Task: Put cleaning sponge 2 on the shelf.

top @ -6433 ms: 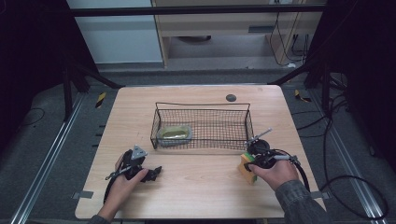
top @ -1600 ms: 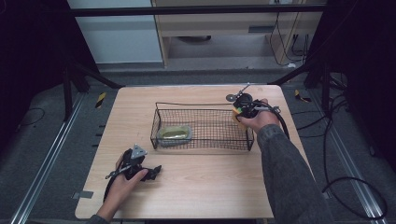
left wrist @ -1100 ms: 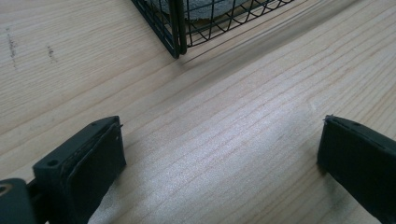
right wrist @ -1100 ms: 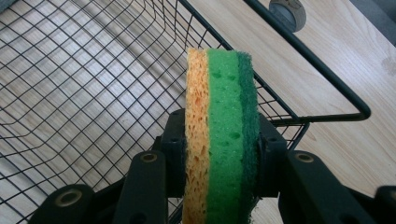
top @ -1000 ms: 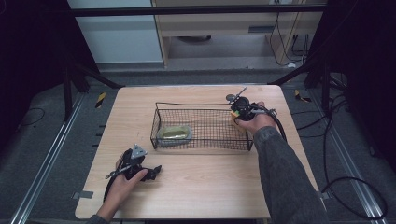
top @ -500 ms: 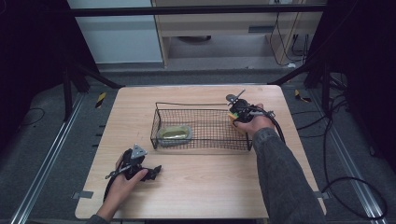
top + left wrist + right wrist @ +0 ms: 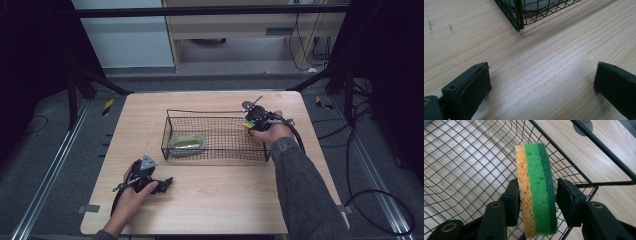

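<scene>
The right gripper (image 7: 537,202) hung over the right end of a black wire mesh basket (image 7: 461,162), and between its two black jaws stood a layered sponge of yellow, bright green and dark green (image 7: 536,187), upright on its edge. The jaws had just been opening: the left pad lay against the yellow face, while a narrow gap showed between the dark green face and the right pad, so the sponge was no longer squeezed. Below it ran the mesh floor of the basket, with the basket's corner rim just beyond the right jaw. In the high view the right gripper (image 7: 256,120) sat at the basket's far right corner, the sponge (image 7: 247,125) a small bright patch just inside the rim of the basket (image 7: 215,111).

Farther out, a flat yellowish-green pad in a clear wrapper (image 7: 187,143) lay in the basket's left end. A small dark round disc (image 7: 583,124) rested on the pale wooden table (image 7: 225,195) beyond the basket's corner.

The left gripper (image 7: 146,176) rested on the table near the front left edge, well apart from the basket. Its jaws stood wide with nothing between them, bare wood showing in the gap (image 7: 541,82).
</scene>
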`<state>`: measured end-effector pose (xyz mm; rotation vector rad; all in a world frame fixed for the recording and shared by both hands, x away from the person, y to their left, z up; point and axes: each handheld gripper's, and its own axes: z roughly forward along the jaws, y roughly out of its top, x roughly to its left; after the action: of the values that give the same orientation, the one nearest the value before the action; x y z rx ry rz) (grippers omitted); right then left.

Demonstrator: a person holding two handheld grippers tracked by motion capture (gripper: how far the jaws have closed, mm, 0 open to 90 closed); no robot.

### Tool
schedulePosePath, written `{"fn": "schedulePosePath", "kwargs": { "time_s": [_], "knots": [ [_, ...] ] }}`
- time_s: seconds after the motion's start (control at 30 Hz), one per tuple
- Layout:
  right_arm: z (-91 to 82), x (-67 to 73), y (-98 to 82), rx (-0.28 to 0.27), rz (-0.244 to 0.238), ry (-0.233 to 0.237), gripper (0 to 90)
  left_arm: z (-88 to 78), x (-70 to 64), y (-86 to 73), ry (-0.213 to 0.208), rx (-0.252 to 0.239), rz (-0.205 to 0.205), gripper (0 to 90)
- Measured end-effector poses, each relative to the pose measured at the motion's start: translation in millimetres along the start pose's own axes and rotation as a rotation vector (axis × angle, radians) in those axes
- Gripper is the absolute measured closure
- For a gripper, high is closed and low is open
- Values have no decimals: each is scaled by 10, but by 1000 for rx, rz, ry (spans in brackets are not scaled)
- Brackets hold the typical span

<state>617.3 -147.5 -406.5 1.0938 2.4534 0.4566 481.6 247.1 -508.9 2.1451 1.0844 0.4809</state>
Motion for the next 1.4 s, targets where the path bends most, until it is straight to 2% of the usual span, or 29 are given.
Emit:
{"fn": "schedulePosePath", "kwargs": {
  "time_s": [0.73,1.1,1.4],
  "knots": [
    [-72,181,-20,-2,-15,45,545,0,1,0,0,0,0,0],
    [-122,211,-40,-17,16,66,450,0,1,0,-1,0,0,0],
    [-235,216,-79,-38,38,89,381,1,1,0,-1,0,0,0]
  ]
}}
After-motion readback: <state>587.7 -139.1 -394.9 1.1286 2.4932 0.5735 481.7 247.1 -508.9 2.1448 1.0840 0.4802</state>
